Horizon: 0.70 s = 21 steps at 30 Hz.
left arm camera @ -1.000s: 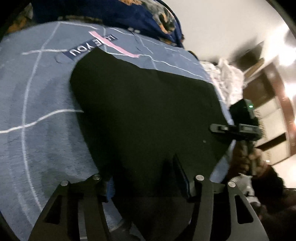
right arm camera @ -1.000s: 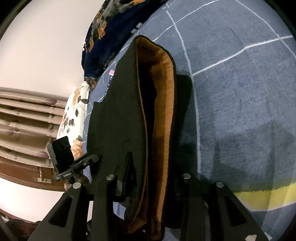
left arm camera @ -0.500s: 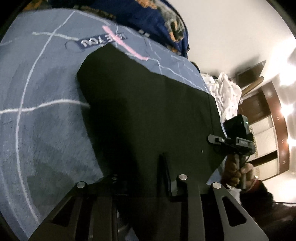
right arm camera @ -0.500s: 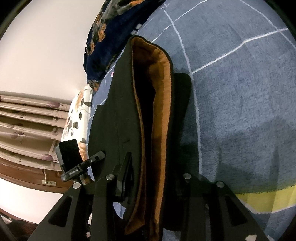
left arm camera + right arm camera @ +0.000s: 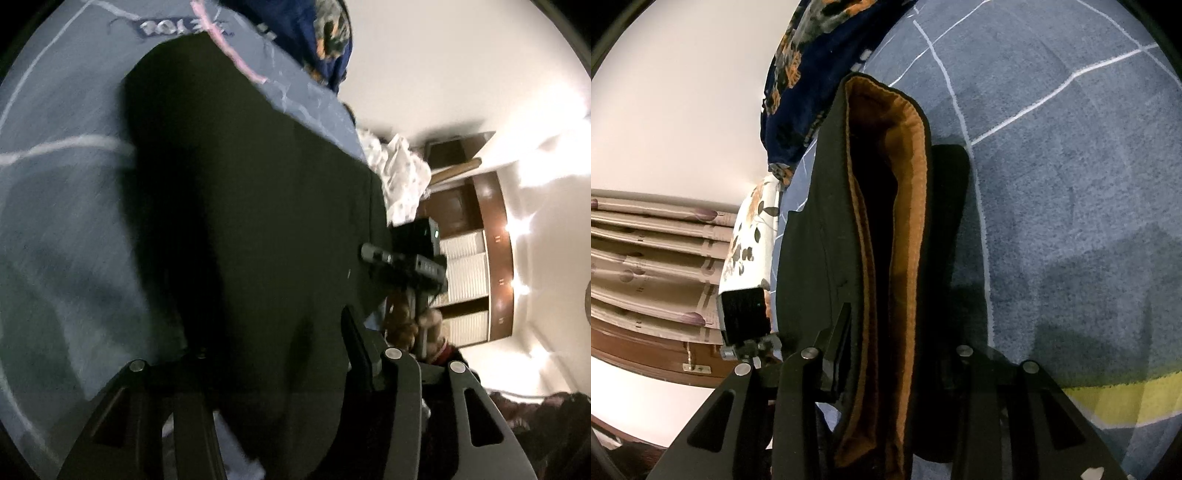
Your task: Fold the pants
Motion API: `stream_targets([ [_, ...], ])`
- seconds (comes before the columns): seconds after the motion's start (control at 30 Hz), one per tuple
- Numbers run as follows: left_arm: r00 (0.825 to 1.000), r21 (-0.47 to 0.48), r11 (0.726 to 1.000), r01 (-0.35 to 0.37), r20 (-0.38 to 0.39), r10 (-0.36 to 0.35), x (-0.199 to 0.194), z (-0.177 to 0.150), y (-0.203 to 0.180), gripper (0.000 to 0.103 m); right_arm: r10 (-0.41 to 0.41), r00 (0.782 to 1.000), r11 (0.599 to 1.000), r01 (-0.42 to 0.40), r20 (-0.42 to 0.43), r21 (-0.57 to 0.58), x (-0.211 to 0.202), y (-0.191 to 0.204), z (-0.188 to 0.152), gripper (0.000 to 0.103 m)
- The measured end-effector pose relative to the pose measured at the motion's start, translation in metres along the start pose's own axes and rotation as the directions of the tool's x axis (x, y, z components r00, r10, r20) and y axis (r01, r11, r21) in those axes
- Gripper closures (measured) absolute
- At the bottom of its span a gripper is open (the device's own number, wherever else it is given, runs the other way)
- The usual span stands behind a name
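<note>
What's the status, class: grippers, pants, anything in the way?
Left gripper opening, pants between its jaws. Right gripper shut on pants' orange-lined edge. Nothing in the way on blanket.

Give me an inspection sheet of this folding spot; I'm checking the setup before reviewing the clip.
Surface: blue-grey bedspread with white lines and a yellow band, lettering at the far end.
Job's things: black pants with orange lining, lying folded lengthwise on the bedspread.
Clutter: dark floral blanket; white floral pillow; white crumpled cloth.
Grippers: left gripper has pants fabric between its fingers, jaws opening; right gripper is shut on the waist end of the pants.
Cables: nothing seen.
Surroundings: white wall, curtain, brown wardrobe with bright lights.
</note>
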<state>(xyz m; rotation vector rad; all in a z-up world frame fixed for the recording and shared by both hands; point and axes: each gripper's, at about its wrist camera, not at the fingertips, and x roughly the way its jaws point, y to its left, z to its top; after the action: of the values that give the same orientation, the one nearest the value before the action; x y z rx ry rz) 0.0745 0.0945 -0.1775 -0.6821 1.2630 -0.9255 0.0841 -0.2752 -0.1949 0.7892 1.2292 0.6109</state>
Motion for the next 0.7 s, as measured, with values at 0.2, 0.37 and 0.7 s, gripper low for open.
stream_targets([
  [0.2, 0.993, 0.043, 0.993, -0.108, 0.044, 0.107, 0.011, 0.001, -0.004, 0.081, 0.007, 1.0, 1.0, -0.007, 0.001, 0.008, 0.0, -0.001, -0.002, 0.071],
  [0.37, 0.976, 0.07, 0.98, -0.186, 0.127, 0.176, 0.006, -0.01, -0.018, 0.088, -0.009, 1.0, 1.0, 0.009, 0.021, -0.017, 0.0, 0.004, -0.005, 0.071],
  [0.7, 0.917, 0.205, 0.904, -0.375, 0.227, 0.329, 0.005, -0.012, -0.061, 0.089, 0.03, 0.998, 0.998, -0.027, 0.048, -0.05, 0.0, 0.019, -0.006, 0.077],
])
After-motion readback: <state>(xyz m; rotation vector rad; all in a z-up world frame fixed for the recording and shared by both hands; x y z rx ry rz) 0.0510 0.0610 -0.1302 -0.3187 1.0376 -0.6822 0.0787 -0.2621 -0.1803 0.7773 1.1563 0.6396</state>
